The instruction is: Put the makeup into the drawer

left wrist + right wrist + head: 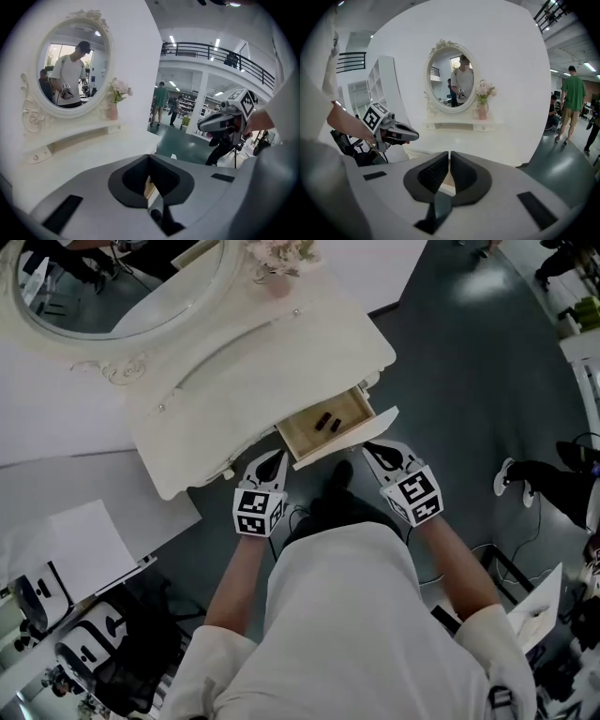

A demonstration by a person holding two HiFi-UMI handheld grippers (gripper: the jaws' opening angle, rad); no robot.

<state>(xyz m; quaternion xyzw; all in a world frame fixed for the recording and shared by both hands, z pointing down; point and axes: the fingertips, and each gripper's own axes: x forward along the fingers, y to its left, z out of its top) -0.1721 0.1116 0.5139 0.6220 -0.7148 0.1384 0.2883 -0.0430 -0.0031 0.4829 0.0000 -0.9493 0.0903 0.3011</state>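
The white vanity's small drawer (349, 440) stands pulled open, showing its pale wood bottom. Two small dark makeup items (325, 421) lie inside it. My left gripper (273, 458) hovers just in front of the drawer's left corner, jaws shut and empty. My right gripper (372, 448) hangs by the drawer's right front corner, also shut with nothing held. In the left gripper view the jaws (149, 162) meet over the table edge, and the right gripper (220, 123) shows at the right. In the right gripper view the jaws (449, 160) are closed, with the left gripper (399, 134) at the left.
An oval mirror (122, 287) and a pink vase of flowers (277, 266) stand at the back of the vanity top (281, 352). Dark floor with cables lies under me. A person's legs and shoes (539, 479) are at the right; black equipment (103, 643) sits lower left.
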